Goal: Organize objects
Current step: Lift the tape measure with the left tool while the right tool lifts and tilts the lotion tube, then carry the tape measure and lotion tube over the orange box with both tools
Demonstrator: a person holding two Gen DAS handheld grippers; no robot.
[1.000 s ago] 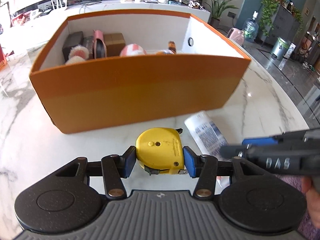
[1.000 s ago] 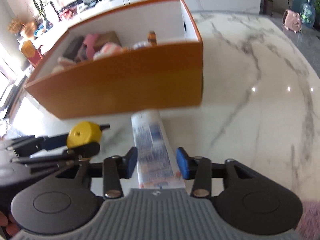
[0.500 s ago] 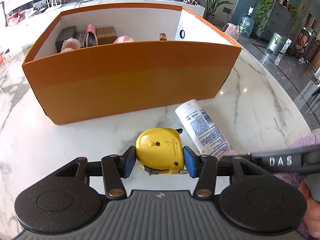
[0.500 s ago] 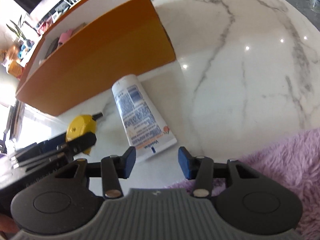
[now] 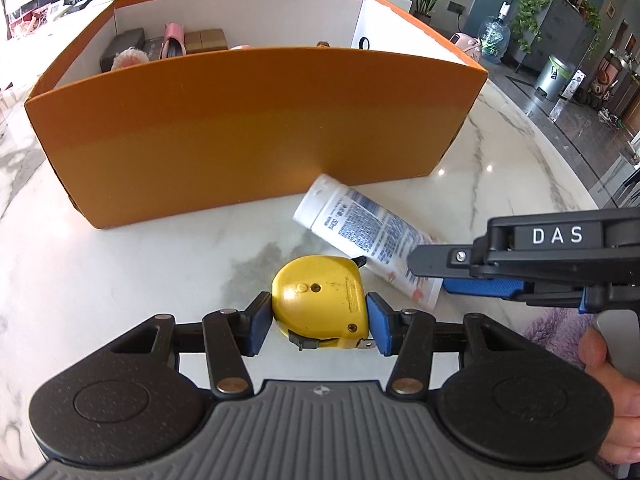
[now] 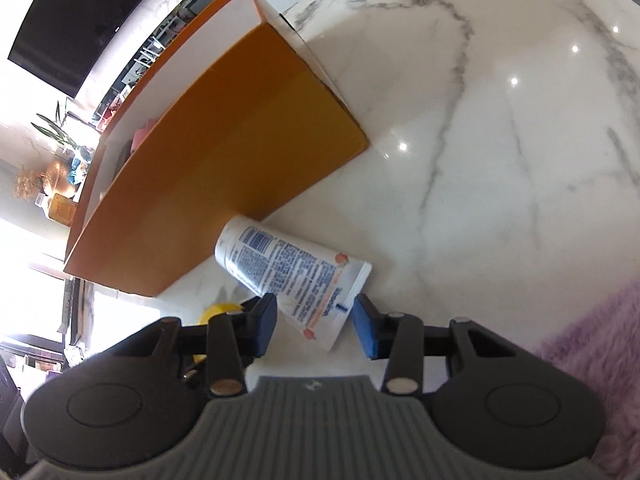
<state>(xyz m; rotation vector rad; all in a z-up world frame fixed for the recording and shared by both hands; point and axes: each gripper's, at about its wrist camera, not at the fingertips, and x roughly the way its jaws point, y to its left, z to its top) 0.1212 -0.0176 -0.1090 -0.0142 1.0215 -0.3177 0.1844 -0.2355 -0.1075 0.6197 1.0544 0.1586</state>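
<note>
Gripping the yellow tape measure (image 5: 320, 300) tight in the left claw (image 5: 318, 322) just above the marble counter (image 5: 120, 272), right claw (image 6: 316, 324) spread wide around the crimped end of the white tube (image 6: 288, 268), tube lying against the orange box (image 5: 256, 132)

Yellow tape measure (image 5: 320, 300), orange box (image 5: 256, 136), white blue-printed tube (image 6: 288, 272), grey-veined white marble table (image 6: 500, 140).

- The right gripper (image 6: 314, 322) is coming back to the lotion tube (image 6: 294, 270), its blue pads now flanking the tube's crimped end, jaws apart.
- The tube is swinging: its cap end now points toward 11 o'clock in the left wrist view, touching or nearly touching the orange box (image 5: 256, 120).
- The right gripper (image 5: 476, 286) is re-entering the left wrist view from 3 o'clock.
</note>
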